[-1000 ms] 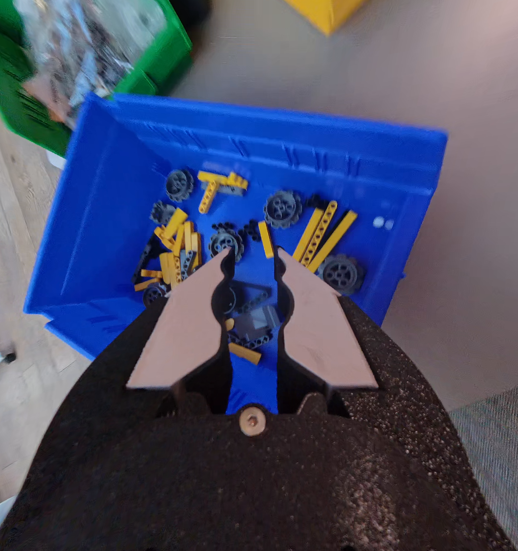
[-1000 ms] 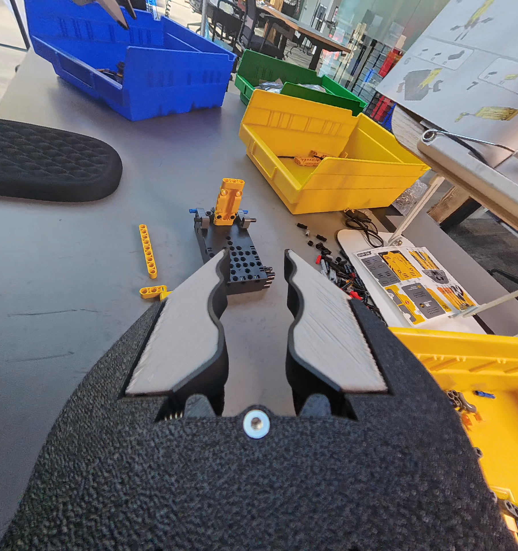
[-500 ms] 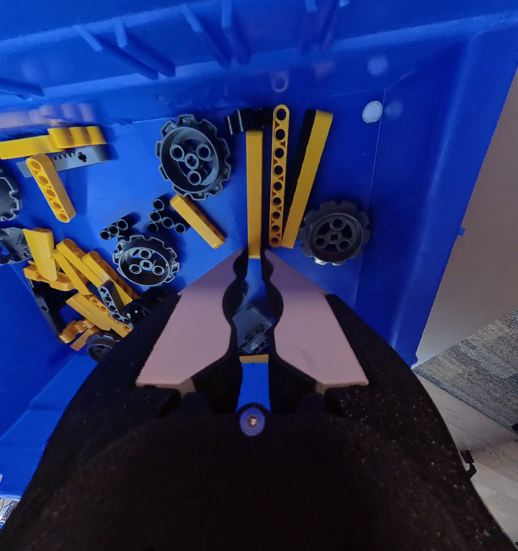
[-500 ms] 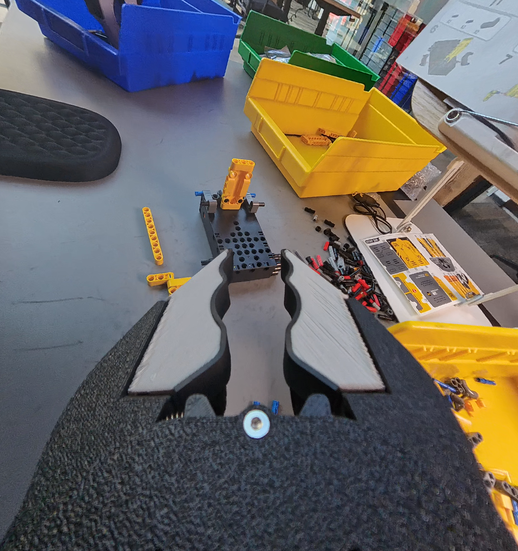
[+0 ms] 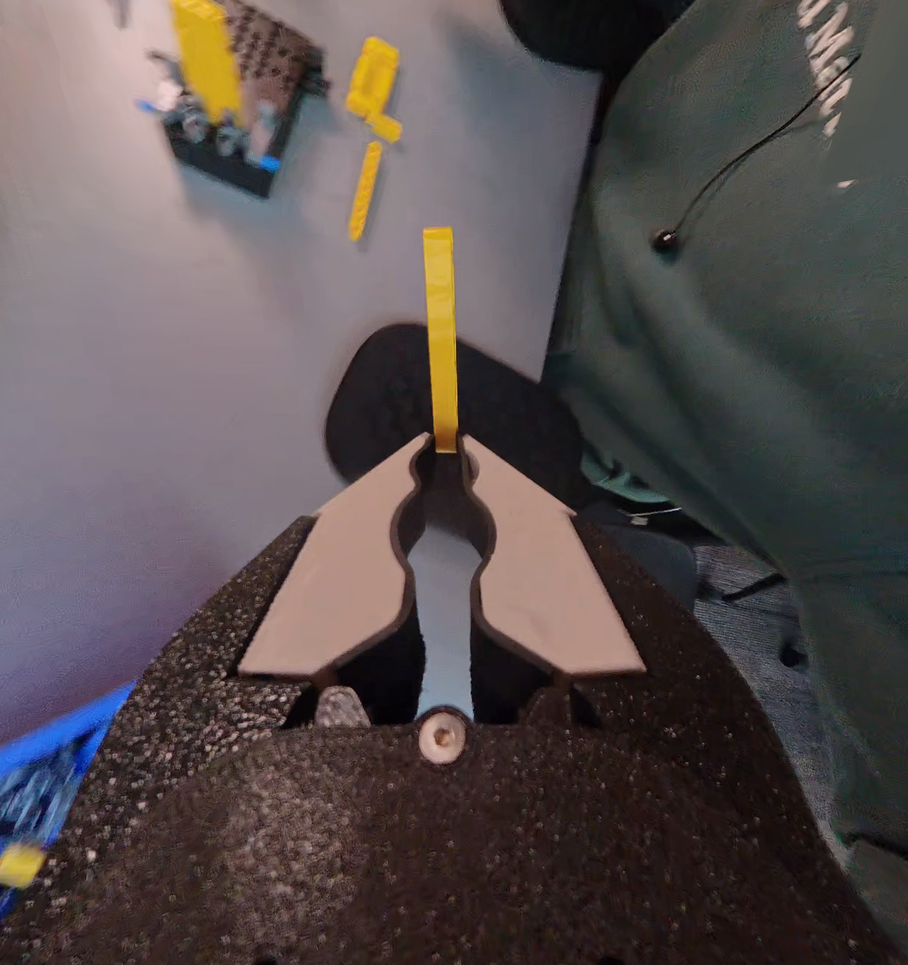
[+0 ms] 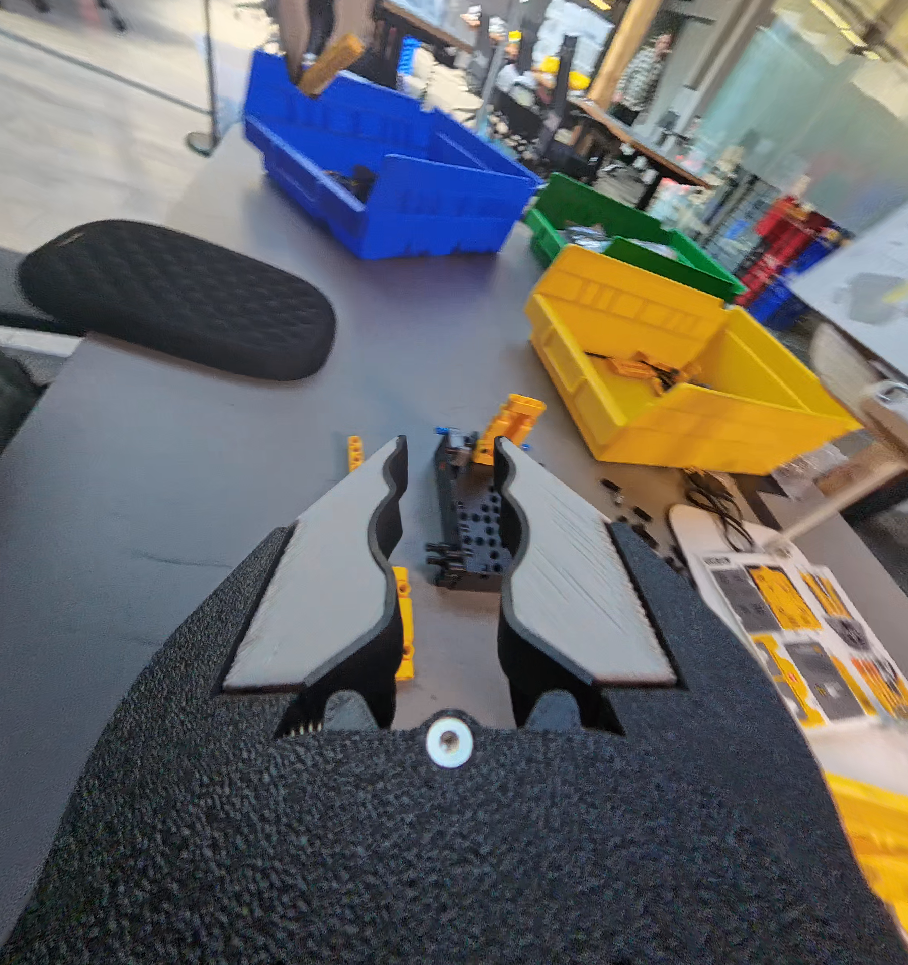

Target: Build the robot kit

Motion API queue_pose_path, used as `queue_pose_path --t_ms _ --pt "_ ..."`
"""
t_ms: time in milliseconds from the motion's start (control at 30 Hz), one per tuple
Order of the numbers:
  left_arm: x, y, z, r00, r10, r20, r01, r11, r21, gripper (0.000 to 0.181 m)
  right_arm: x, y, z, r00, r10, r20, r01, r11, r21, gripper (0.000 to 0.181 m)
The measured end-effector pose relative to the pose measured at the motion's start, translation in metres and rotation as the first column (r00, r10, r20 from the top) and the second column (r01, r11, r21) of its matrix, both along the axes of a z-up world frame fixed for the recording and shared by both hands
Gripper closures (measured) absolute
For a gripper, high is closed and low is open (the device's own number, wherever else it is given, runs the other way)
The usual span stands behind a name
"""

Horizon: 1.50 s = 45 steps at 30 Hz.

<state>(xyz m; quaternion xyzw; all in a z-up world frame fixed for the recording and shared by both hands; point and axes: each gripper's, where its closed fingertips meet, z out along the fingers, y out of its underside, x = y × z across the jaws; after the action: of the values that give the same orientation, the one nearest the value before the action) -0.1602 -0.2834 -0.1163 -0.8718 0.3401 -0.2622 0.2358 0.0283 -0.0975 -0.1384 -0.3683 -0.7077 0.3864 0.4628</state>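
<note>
Left wrist view: left tool [image 5: 445, 443] clamps one end of a long yellow beam [image 5: 440, 334], raised above the grey desk [image 5: 128, 365]. Right tool [image 6: 451, 449] stands parted and empty, straddling a black perforated assembly [image 6: 467, 527] on the desk.

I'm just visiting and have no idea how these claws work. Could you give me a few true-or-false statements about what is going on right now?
1. The left claw grips a long yellow beam by one end. True.
2. The right claw is clamped on a part. False: its fingers are apart and hold nothing.
3. A black perforated assembly lies on the table between the right claw's fingers. True.
4. The blue bin sits nearer the right claw than the yellow bin. False: the blue one is farther away.
</note>
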Motion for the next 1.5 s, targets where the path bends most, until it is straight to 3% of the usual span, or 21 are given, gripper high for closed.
queue_pose_path --t_ms 133,233,333,500,633,733,900,1133,1367,1500 --pt "0.105 0.026 -0.047 0.965 -0.195 0.173 0.219 0.967 -0.133 0.174 0.004 -0.058 -0.029 0.963 0.215 0.16 -0.232 0.968 0.095 0.145" --pt "0.142 0.044 -0.087 0.945 -0.271 0.185 0.311 0.919 -0.242 0.174 0.005 -0.07 -0.038 0.953 0.231 0.196 -0.26 0.955 0.143 0.145" --pt "0.158 0.063 -0.11 0.936 -0.299 0.186 0.345 0.883 -0.318 0.174 0.006 -0.074 -0.052 0.942 0.227 0.246 -0.274 0.945 0.177 0.147" --pt "0.164 0.077 -0.122 0.923 -0.332 0.197 0.384 0.84 -0.384 0.174 0.004 -0.069 -0.08 0.921 0.184 0.343 -0.28 0.926 0.254 0.163" --pt "0.158 0.09 -0.122 0.936 -0.3 0.183 0.347 0.868 -0.354 0.166 0.001 -0.059 -0.098 0.89 0.118 0.44 -0.249 0.935 0.253 0.174" --pt "0.139 0.104 -0.121 0.958 -0.282 0.058 0.288 0.932 -0.222 0.156 0.002 -0.054 -0.104 0.838 0.091 0.537 -0.156 0.985 0.077 0.174" --pt "0.118 0.12 -0.123 0.974 -0.177 -0.14 0.185 0.982 0.046 0.148 -0.009 -0.045 -0.106 0.797 0.01 0.604 0.005 1.0 -0.023 0.174" --pt "0.122 0.121 -0.129 0.985 -0.09 -0.147 0.117 0.976 0.186 0.14 -0.012 -0.041 -0.099 0.804 -0.025 0.594 0.043 0.999 -0.016 0.169" --pt "0.133 0.126 -0.129 0.979 -0.104 -0.178 0.143 0.964 0.225 0.144 -0.008 -0.031 -0.102 0.804 -0.063 0.591 0.048 0.998 0.04 0.141" --pt "0.137 0.129 -0.13 0.974 -0.118 -0.195 0.162 0.96 0.229 0.154 -0.01 -0.032 -0.105 0.782 -0.032 0.622 0.033 0.999 0.01 0.146"
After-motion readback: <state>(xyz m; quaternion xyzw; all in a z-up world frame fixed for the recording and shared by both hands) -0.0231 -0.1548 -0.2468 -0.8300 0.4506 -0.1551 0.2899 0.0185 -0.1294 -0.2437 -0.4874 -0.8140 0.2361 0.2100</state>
